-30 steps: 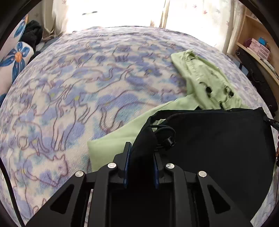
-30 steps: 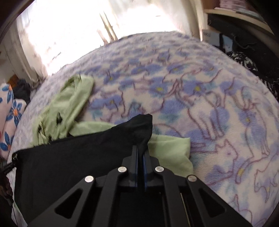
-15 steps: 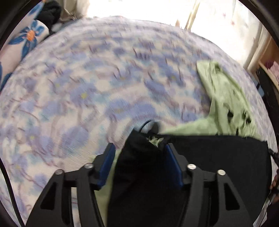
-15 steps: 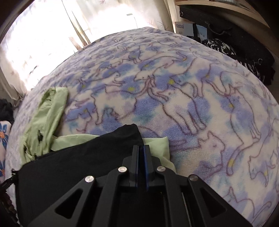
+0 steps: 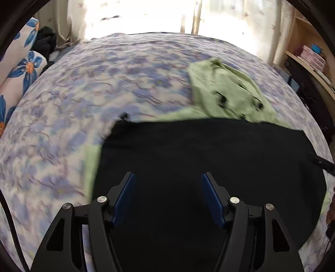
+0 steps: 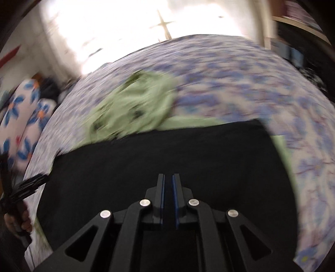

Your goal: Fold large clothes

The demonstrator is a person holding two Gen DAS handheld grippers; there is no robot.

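Black garment (image 5: 199, 159) spread flat, crosswise

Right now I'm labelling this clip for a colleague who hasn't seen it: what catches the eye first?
A large black garment lies spread flat in the foreground, covering part of a pale green garment whose crumpled end shows beyond it. Both lie on a bedspread printed with blue flowers and cat outlines, below a bright curtained window.

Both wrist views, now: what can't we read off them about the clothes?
- Right wrist view: motion blur smears the green garment; its folds and dark fittings are unreadable.
- Both views: the black garment covers the green one's near part.
- Both views: the black garment's near edge is hidden behind the left gripper and right gripper.
- Black fabric shows no readable creases.
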